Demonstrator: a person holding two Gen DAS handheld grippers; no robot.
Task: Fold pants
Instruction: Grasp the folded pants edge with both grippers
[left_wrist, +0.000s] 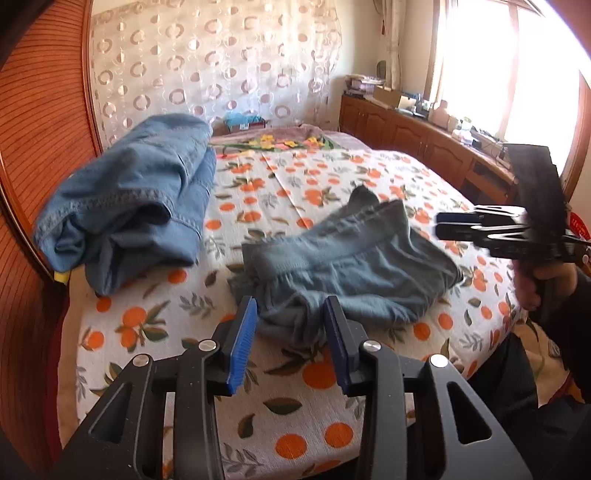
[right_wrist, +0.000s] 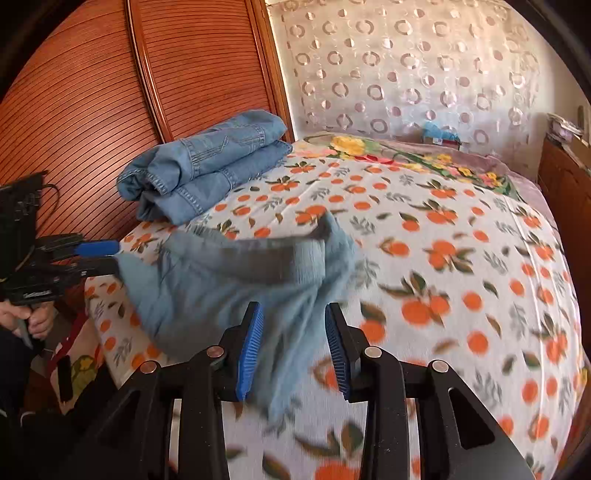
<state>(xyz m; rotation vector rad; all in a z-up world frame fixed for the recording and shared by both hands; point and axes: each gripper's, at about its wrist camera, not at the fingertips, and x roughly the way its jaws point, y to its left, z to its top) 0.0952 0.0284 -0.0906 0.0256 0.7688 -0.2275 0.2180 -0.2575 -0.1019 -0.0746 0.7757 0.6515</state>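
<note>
- Lying crumpled on the bed (left_wrist: 332, 424), the pants (left_wrist: 347, 273) sit near its front edge.
- Left gripper (left_wrist: 291, 332) – fingers parted, gripping nothing.
- Right gripper (right_wrist: 295, 339) – fingers apart, cloth loose between them.

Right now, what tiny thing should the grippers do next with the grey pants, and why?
Probably lift both away. The left gripper and right gripper are open, pads off the cloth, and the pants lie bunched on the bed beside folded jeans.
</note>
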